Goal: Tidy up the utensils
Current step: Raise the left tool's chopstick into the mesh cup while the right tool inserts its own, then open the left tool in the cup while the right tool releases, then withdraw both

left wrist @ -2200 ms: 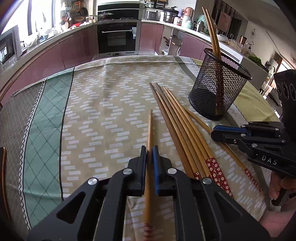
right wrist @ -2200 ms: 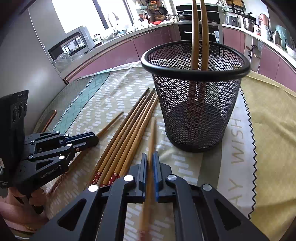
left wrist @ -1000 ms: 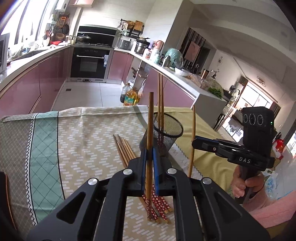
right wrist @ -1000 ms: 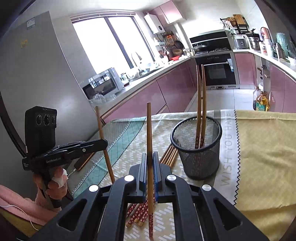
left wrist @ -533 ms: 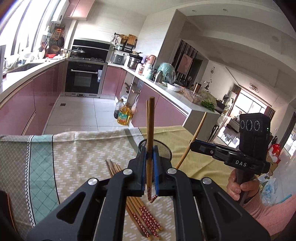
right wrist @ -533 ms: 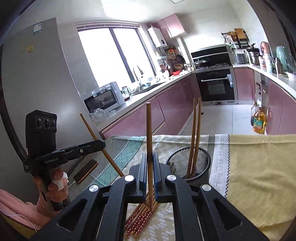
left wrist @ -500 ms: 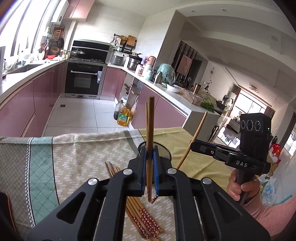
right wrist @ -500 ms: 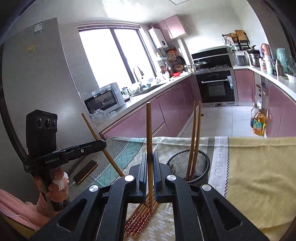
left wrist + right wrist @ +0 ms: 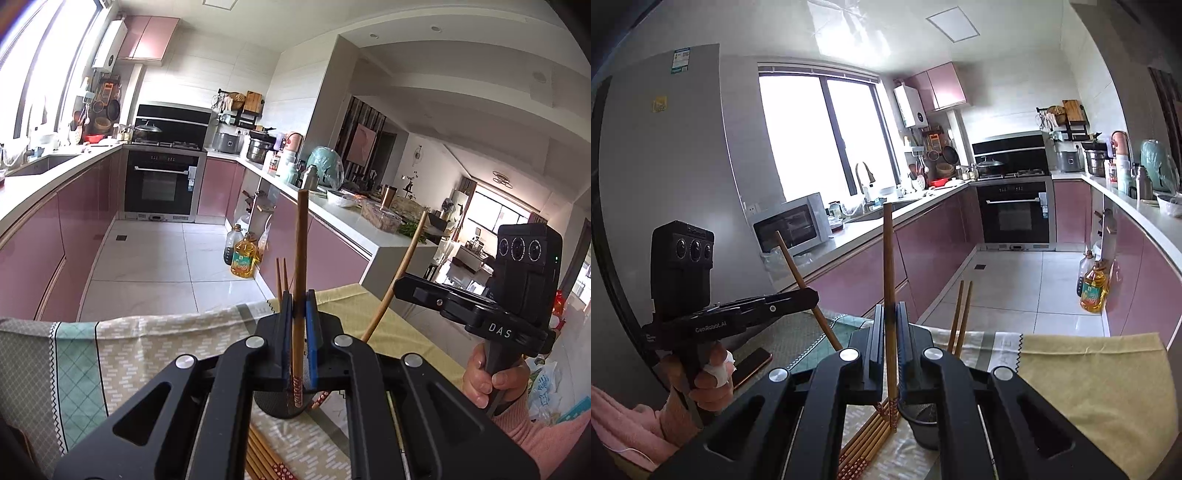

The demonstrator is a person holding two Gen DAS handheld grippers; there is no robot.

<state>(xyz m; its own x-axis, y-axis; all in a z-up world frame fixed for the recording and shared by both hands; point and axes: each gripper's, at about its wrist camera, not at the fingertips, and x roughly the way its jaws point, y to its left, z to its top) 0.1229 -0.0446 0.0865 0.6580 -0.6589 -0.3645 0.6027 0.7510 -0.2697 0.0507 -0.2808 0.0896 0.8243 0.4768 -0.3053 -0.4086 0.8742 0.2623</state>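
Left claw [image 9: 298,325] and right claw [image 9: 891,332], raised above the surface, each clamp one upright brown chopstick [image 9: 301,258], patterned end down.

Oven [image 9: 160,186], oil bottle [image 9: 243,258], microwave [image 9: 790,225], phone [image 9: 751,365].

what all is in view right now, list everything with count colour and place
held chopsticks: two, brown wood, one upright in each gripper above the table
mesh holder: one, black, on the tablecloth below the grippers
chopsticks in holder: two, brown, standing in the mesh holder
loose chopsticks: several, brown with red patterned ends, lying beside the holder
tablecloth: one, yellow, beige and green, on the table
oil bottle: one, yellow, on the floor
oven: one, black, built in
microwave: one, white, on the counter
left gripper: black, shut on a chopstick
right gripper: black, shut on a chopstick
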